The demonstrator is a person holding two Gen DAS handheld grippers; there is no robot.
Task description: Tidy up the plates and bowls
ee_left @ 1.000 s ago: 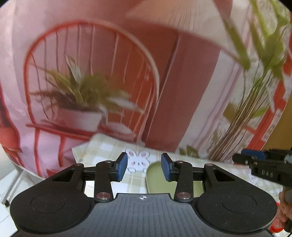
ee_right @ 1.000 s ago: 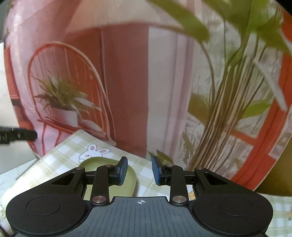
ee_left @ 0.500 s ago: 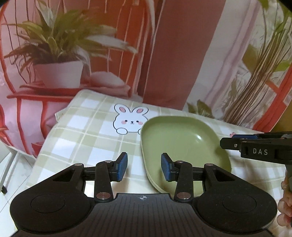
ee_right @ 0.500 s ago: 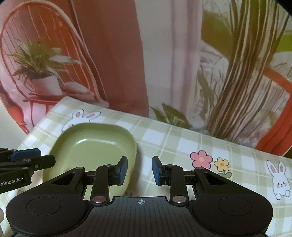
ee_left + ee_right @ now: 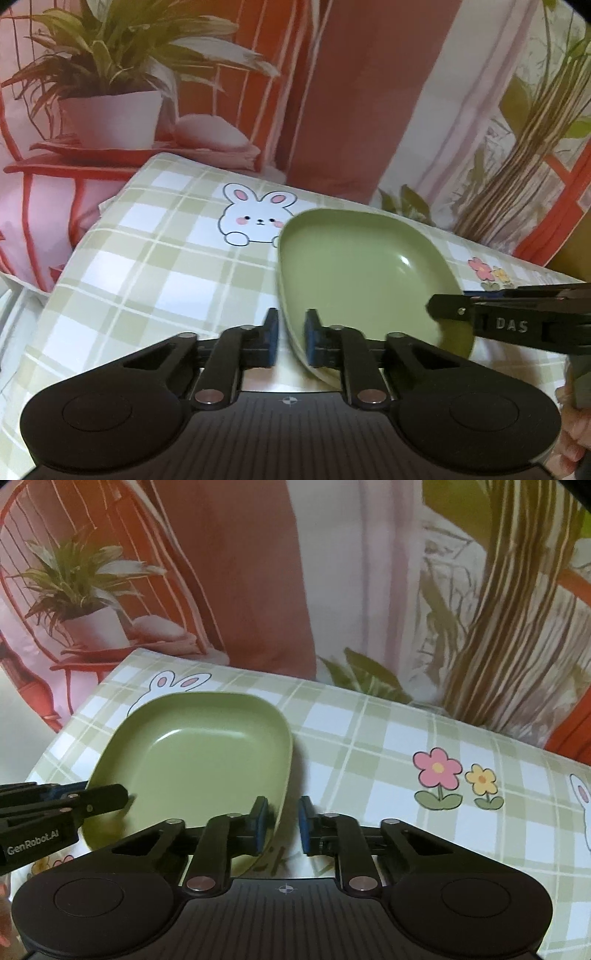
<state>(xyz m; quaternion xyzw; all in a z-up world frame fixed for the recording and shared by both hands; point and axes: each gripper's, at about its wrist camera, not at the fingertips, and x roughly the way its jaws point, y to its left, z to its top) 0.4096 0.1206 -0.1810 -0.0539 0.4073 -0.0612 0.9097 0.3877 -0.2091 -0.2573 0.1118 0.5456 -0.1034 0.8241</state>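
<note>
A pale green, rounded-square plastic plate (image 5: 364, 266) lies on the green-and-white checked tablecloth with printed rabbits and flowers (image 5: 147, 266), its far left corner overlapping the white rabbit print (image 5: 255, 218). The left gripper (image 5: 291, 341) straddles the plate's near left rim, its jaws having just closed down to a narrow gap with that rim between the blue pads (image 5: 272, 341), while a hand (image 5: 576, 432) shows at the right edge of that view. The right gripper (image 5: 281, 823) sits at the plate's near right rim, its jaws also just drawn in close with the rim between them, though whether either pair truly pinches the plate cannot be told.
</note>
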